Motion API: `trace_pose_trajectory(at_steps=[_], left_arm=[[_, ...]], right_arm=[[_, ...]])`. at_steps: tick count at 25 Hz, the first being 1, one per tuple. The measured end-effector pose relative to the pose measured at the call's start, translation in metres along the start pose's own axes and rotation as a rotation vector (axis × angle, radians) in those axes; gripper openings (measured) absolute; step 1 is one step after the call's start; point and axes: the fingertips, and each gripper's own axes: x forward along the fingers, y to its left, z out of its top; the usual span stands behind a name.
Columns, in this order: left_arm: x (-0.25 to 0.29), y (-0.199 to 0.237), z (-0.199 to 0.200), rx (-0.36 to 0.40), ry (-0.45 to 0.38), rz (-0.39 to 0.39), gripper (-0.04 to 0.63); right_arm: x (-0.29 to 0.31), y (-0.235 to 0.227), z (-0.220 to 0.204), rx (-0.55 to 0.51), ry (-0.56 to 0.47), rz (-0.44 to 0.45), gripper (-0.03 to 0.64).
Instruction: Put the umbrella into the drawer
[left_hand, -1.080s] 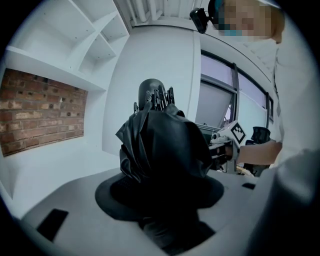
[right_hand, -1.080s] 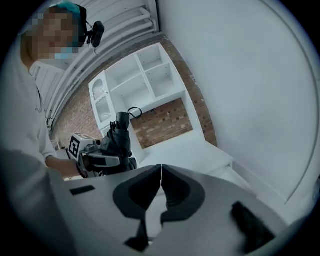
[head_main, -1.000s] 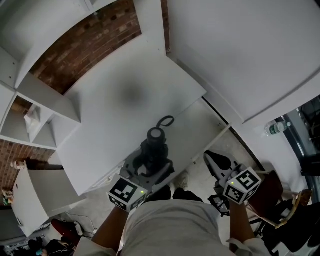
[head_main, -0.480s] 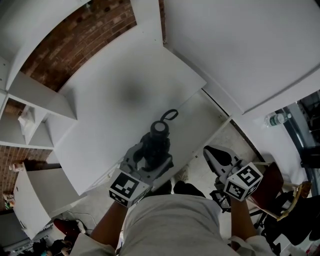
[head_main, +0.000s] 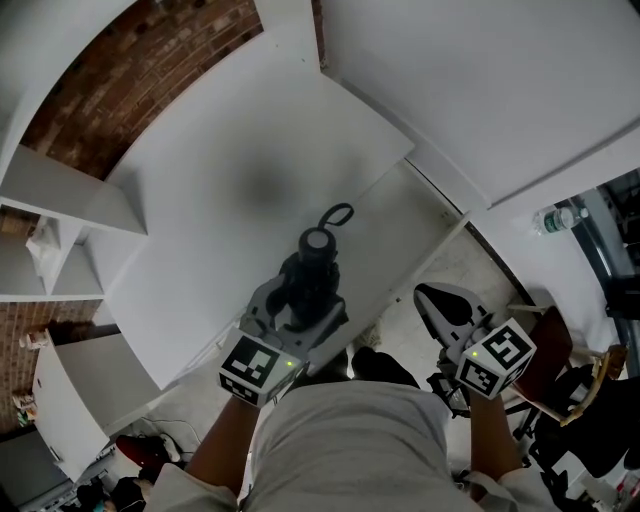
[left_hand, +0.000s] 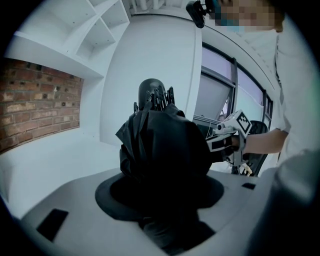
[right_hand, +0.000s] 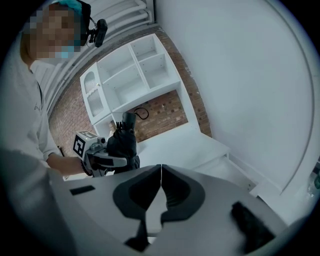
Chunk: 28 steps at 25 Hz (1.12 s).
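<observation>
The left gripper (head_main: 298, 318) is clamped round the bunched black fabric of a folded umbrella (head_main: 310, 283), held out from the person's waist on a bare forearm and angled forward and slightly down. The umbrella rises out of the jaws with its round handle end uppermost and its cord loop (head_main: 336, 215) hanging off beyond the tip. Beside it, at the person's right, the right gripper (right_hand: 161, 175) is pressed closed with nothing between its jaws. It is carried low over the floor, well apart from the umbrella, and points the same way, forward and a little down.

The job looks to be in its carrying stage. The umbrella is picked up and firmly gripped, but it is in the air over the near edge of a white cabinet top (head_main: 240, 170), not inside anything. Just beyond and to the right of that top lies a lower white tray (head_main: 425, 225), seen from the right gripper view as a shallow recess against the white wall. This is probably the open drawer, though the pictures do not make that certain. If so, what is left is to bring the umbrella across, lower it into the tray, let go, and perhaps push the drawer closed.

Farther back stand white open shelves (head_main: 70, 215) against a brick wall (head_main: 140, 55).
</observation>
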Motion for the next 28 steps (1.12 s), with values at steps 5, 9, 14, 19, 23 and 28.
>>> trace_pose_trajectory(at_steps=[5, 9, 14, 19, 23, 28], left_arm=[[0.007, -0.001, -0.012, 0.004, 0.032, -0.006, 0.264], [0.01, 0.001, -0.019, 0.002, 0.045, -0.006, 0.264], [0.013, 0.002, -0.029, 0.026, 0.073, -0.006, 0.264], [0.017, 0.004, -0.039, 0.023, 0.091, -0.009, 0.264], [0.02, 0.005, -0.046, 0.03, 0.11, -0.015, 0.264], [0.026, 0.001, -0.057, 0.035, 0.131, -0.027, 0.264]], right_arm=[[0.001, -0.004, -0.015, 0.025, 0.018, -0.001, 0.028], [0.004, -0.006, -0.025, 0.045, 0.035, -0.003, 0.028], [0.008, -0.009, -0.03, 0.054, 0.042, -0.002, 0.028], [0.012, -0.012, -0.035, 0.027, 0.059, -0.012, 0.028], [0.015, -0.014, -0.04, 0.021, 0.072, -0.011, 0.028], [0.019, -0.016, -0.042, 0.028, 0.068, -0.008, 0.028]])
